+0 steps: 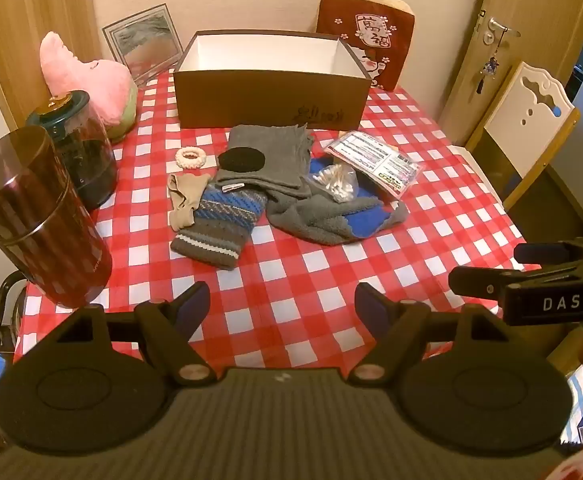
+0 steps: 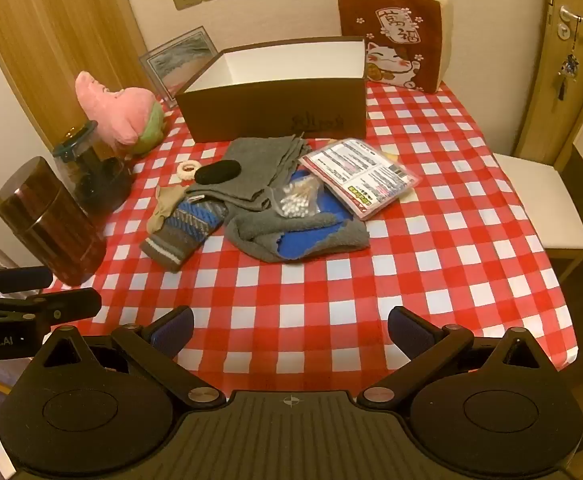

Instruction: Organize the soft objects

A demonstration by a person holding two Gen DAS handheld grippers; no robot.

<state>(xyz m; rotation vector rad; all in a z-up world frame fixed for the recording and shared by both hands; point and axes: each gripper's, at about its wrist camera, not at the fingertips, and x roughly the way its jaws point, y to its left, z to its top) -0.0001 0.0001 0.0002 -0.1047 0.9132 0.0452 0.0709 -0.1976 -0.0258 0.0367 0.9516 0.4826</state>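
The near half of the counter lies bare between both hand-held grippers and the heap of cloths, so a straight approach from the front is open. On the left edge two tall jars stand close together, with a pink plush toy behind them, blocking entry from that side. The right side of the counter is free beside the plastic packet. The open box stands just behind the heap, its top unobstructed. A cushion leans behind the box's right corner.
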